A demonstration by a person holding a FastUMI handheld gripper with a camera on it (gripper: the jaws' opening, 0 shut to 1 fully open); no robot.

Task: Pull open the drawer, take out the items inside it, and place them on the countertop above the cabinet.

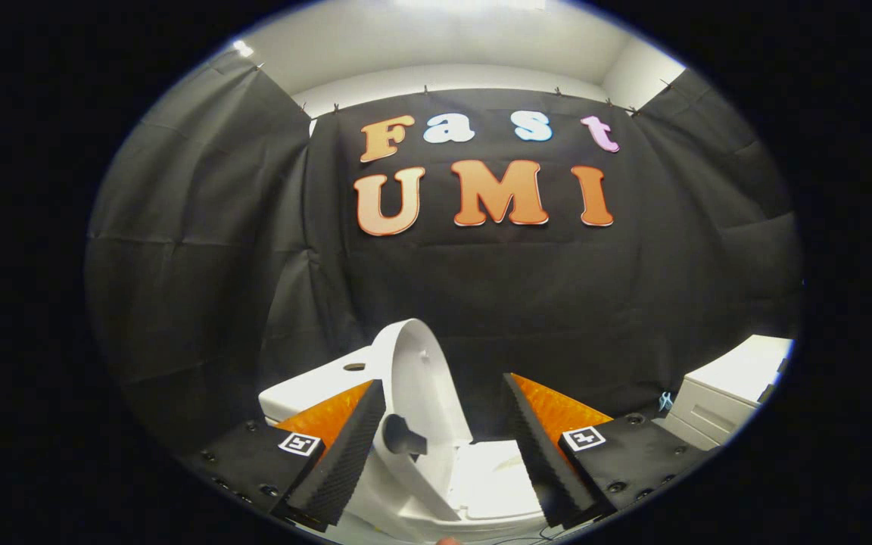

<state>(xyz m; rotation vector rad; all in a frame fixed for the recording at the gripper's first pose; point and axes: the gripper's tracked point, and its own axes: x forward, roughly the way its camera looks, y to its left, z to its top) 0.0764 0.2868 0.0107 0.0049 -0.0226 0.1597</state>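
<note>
My gripper [442,384] is open, its two fingers spread wide and nothing pressed between them. In the gap stands a white moulded object [425,378] with a rounded flap raised upright, a small hole in it and a dark stub low on its face. Its flat white base [493,477] lies between the fingers. The flap's edge sits close against the left finger [345,446]; I cannot tell if they touch. A white cabinet [701,416] with a panelled front stands off beyond the right finger, its pale countertop [746,359] above. I cannot tell whether its drawer is open.
A white box-like part [322,382] with a round hole on top sits behind the flap, past the left finger. Black cloth walls close the booth on three sides. A thin cable [527,539] runs under the fingers.
</note>
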